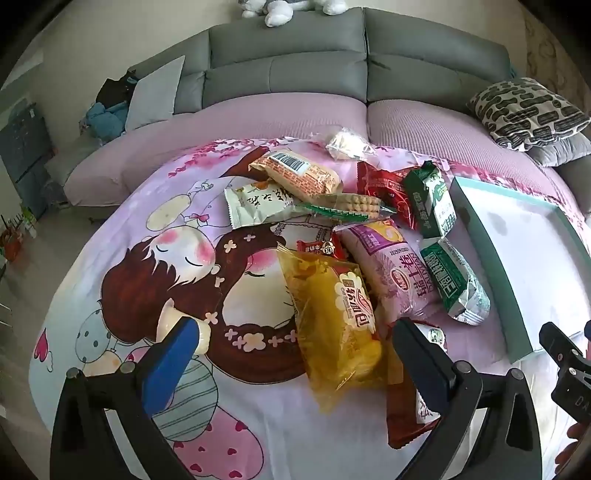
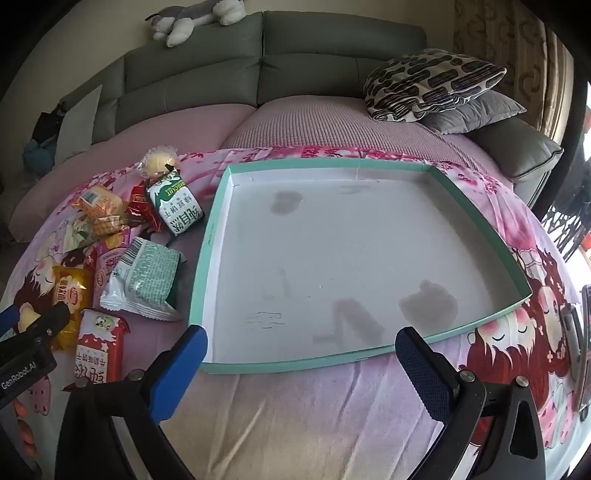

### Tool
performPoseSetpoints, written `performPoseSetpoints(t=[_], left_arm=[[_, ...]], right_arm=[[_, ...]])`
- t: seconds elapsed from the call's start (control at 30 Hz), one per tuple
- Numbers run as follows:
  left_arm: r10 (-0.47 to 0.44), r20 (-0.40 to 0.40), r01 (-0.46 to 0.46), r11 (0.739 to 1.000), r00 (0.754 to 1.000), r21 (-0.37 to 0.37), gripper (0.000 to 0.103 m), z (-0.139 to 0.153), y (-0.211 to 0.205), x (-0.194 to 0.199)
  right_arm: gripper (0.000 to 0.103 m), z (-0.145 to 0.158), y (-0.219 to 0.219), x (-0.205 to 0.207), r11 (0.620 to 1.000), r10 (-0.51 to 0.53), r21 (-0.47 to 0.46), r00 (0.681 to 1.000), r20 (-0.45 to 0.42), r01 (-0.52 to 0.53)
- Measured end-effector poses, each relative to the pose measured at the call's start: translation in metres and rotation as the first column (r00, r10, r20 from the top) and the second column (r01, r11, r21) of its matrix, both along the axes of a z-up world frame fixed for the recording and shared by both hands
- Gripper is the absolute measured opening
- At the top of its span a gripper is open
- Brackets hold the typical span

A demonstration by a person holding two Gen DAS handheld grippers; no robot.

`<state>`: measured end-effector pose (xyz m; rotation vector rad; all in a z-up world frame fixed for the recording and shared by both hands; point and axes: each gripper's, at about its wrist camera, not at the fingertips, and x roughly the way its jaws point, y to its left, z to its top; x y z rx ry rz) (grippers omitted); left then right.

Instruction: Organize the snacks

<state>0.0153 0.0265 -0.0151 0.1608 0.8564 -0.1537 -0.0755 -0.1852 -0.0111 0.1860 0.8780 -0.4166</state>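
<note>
A pile of snack packets lies on a cartoon-print cloth (image 1: 155,273). Nearest my left gripper (image 1: 295,341) is a yellow bread bag (image 1: 336,317), which lies between its wide open fingers, untouched. A pink packet (image 1: 391,269), two green biscuit packs (image 1: 454,280) and a red-and-white packet (image 1: 413,413) lie to the right. In the right wrist view, a shallow teal-rimmed box lid (image 2: 207,236) with a white, bare floor lies ahead of my open right gripper (image 2: 301,345), which holds nothing. The green pack (image 2: 151,280) and red-and-white packet (image 2: 98,347) lie left of the lid.
A grey sofa (image 1: 288,62) with a pink cover stands behind the cloth. A patterned cushion (image 2: 428,83) and a grey one rest at the right. A plush toy (image 2: 195,18) sits on the sofa back. The left gripper's body (image 2: 26,354) shows at the lower left.
</note>
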Motion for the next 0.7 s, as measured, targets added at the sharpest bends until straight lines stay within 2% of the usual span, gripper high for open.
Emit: performPoseSetpoints(t=[0.43, 0.7], left_arm=[[-0.005, 0.017, 0.006, 0.999, 1.0, -0.031, 0.103, 0.0028, 0.0016, -0.0015], [-0.007, 0.019, 0.008, 0.999, 1.0, -0.053, 0.103, 0.0037, 0.003, -0.0014]], right_arm=[[0.103, 0.005, -0.0055, -0.004, 1.0, 0.003, 0.016, 1.0, 0.011, -0.003], [0.103, -0.0014, 0.0003, 0.0005, 1.0, -0.002, -0.008, 1.0, -0.007, 0.002]])
